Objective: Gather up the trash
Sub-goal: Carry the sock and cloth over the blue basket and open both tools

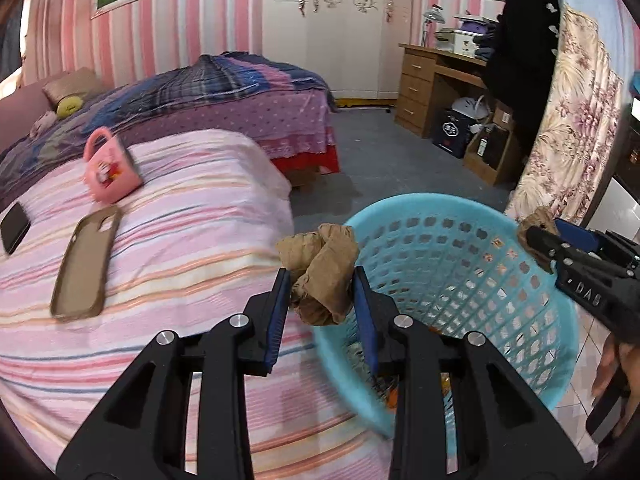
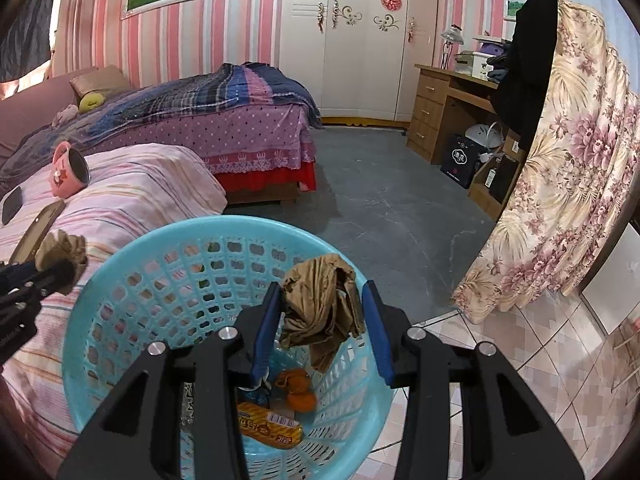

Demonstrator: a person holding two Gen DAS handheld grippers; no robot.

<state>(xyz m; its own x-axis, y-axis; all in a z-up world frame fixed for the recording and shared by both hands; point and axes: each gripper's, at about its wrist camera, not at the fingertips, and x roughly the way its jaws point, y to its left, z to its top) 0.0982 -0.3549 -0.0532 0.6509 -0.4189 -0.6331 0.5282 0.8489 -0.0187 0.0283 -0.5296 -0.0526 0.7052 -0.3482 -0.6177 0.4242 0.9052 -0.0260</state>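
Note:
A light blue mesh basket (image 1: 472, 240) (image 2: 120, 292) stands on the floor beside the striped bed. My left gripper (image 1: 322, 276) is shut on a crumpled brown paper wad (image 1: 324, 272), held at the basket's near-left rim, over the bed's edge. My right gripper (image 2: 320, 292) is shut on a second crumpled brown paper piece (image 2: 320, 304), hanging over the basket's opening. Orange peel (image 2: 298, 390) and a yellow wrapper (image 2: 268, 426) lie at the basket's bottom. Each gripper shows in the other's view, the right gripper (image 1: 536, 240) at the far rim, the left gripper (image 2: 60, 272) at the left.
On the pink striped bedspread (image 1: 192, 240) lie a tipped pink mug (image 1: 110, 172), a brown phone case (image 1: 86, 262) and a dark phone (image 1: 15, 227). A floral curtain (image 2: 560, 200) hangs on the right, a wooden desk (image 2: 448, 108) behind, grey floor (image 2: 380, 200) between.

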